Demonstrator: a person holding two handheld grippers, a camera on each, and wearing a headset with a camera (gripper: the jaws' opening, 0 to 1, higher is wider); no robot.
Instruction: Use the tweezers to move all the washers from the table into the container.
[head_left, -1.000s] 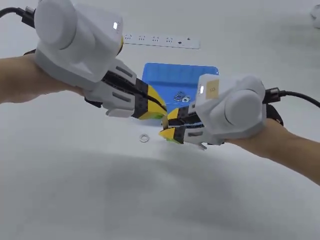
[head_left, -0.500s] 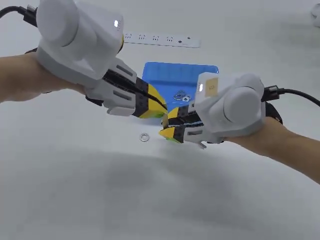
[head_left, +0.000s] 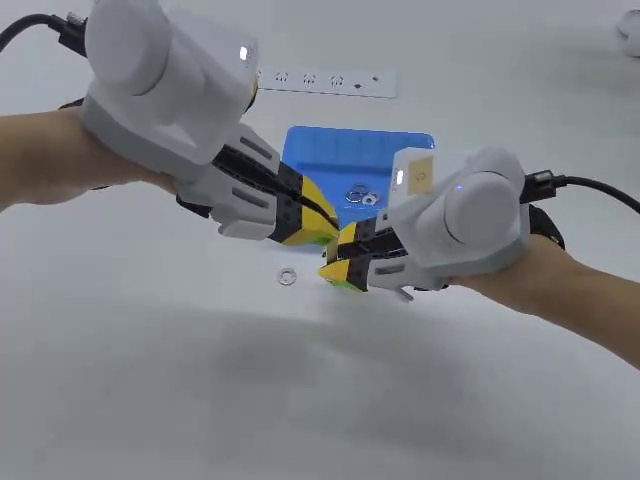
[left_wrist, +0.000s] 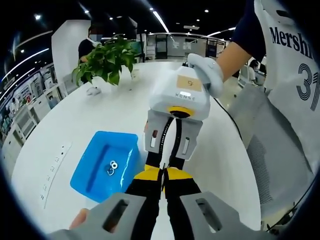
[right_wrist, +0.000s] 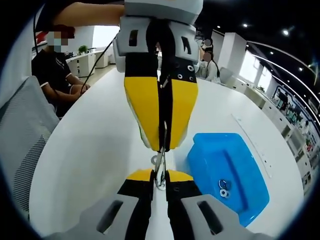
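the thin metal tweezers run between two grippers. the right gripper has its yellow-tipped jaws pressed together on one end, and the left gripper is clamped on the other end. one flat ring washer lies on the smooth white table, at the lower centre. at least two washers lie in the square blue plastic container.

In your head view, the left hand-held gripper and right hand-held gripper hide the thin silver metal tweezers and the blue plastic container's near edge. The small metal washers inside (two, perhaps three) are too small to count. In the right gripper view, the tweezers half-cover the loose washer on the white counter.
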